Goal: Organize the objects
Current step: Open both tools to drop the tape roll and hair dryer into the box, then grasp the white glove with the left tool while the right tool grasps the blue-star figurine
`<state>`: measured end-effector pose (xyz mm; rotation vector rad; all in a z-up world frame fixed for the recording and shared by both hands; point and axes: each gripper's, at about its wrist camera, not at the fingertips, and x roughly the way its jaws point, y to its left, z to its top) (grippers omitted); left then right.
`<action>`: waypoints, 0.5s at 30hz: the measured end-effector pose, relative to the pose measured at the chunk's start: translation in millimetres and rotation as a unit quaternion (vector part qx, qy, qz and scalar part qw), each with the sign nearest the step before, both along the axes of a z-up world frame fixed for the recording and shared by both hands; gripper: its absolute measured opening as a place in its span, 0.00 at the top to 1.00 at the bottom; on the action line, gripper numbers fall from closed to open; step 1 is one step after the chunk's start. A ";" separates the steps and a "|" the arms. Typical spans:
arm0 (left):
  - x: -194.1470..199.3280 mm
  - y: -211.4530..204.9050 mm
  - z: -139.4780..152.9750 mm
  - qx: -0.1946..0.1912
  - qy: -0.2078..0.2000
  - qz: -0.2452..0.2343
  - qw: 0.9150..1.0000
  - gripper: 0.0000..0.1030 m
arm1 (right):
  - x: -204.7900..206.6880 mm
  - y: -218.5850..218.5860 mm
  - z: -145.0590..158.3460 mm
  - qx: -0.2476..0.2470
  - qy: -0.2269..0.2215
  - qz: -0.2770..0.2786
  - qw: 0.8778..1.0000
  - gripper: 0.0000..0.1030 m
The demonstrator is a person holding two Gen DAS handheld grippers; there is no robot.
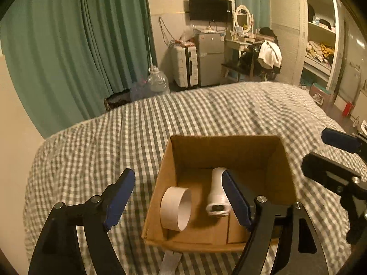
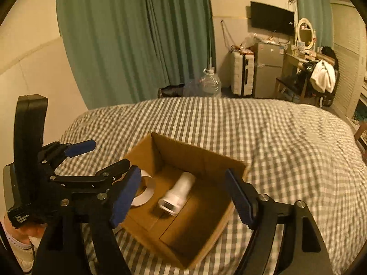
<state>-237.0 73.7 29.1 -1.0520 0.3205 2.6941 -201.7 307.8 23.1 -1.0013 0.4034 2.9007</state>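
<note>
An open cardboard box (image 1: 229, 146) sits on the checked bedspread (image 1: 91, 151); it also shows in the right wrist view (image 2: 206, 158). Inside lie a white tape roll (image 1: 175, 208) (image 2: 146, 192) and a white handheld device (image 1: 218, 192) (image 2: 177, 193). My left gripper (image 1: 177, 198) is open and empty, hovering over the box's near left side. My right gripper (image 2: 183, 199) is open and empty above the box; it shows at the right edge of the left wrist view (image 1: 330, 155). The left gripper shows at the left of the right wrist view (image 2: 101, 155).
The bed fills most of both views, with a green curtain (image 1: 80, 45) behind it. Beyond the bed stand a water jug (image 1: 158, 80), a suitcase (image 1: 184, 66), a small fridge (image 1: 209, 59), a vanity desk (image 1: 240, 43) and an open wardrobe (image 1: 318, 45).
</note>
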 end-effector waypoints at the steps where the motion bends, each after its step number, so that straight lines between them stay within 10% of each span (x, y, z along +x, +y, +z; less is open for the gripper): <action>1: 7.7 0.7 11.4 0.001 0.006 -0.001 1.000 0.21 | 9.3 -0.4 9.9 0.004 0.005 -0.003 1.000 0.25; 15: 123.3 -24.1 113.3 0.015 0.081 -0.009 0.997 0.06 | 129.7 -41.5 124.7 0.064 0.060 -0.020 0.996 0.09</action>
